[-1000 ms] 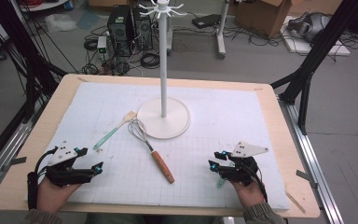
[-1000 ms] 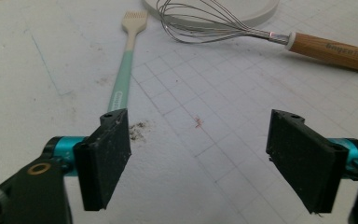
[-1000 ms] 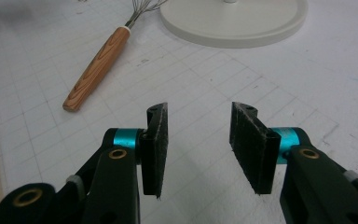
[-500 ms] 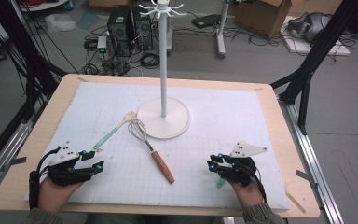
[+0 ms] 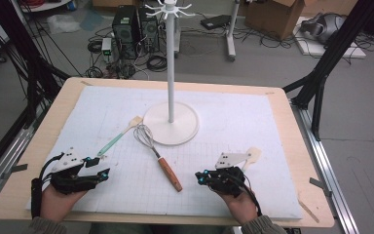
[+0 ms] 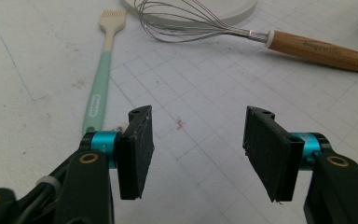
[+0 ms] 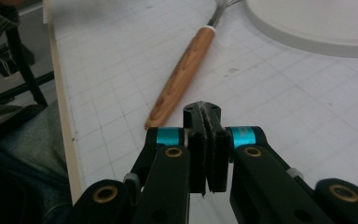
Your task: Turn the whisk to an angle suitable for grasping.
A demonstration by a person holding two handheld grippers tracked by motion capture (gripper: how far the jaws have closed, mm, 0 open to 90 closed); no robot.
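A whisk with a wooden handle lies on the white mat, its wire head against the base of a white hook stand. Left of it lies a mint-handled brush. My left gripper rests at the front left, just short of the brush's handle end. It is open with nothing between its pads, and its jaws have just been opening a little. My right gripper sits right of the whisk handle. Its jaws have just been closing and are shut with nothing between them.
The mat covers most of a wooden table. Black frame legs stand at both sides, with computers and cables on the floor behind. The table's front edge and the person's leg lie left in the right gripper view.
My right gripper has slid left toward the whisk handle and its jaws have come together. My left gripper has stayed put with its jaws narrower than a second ago.
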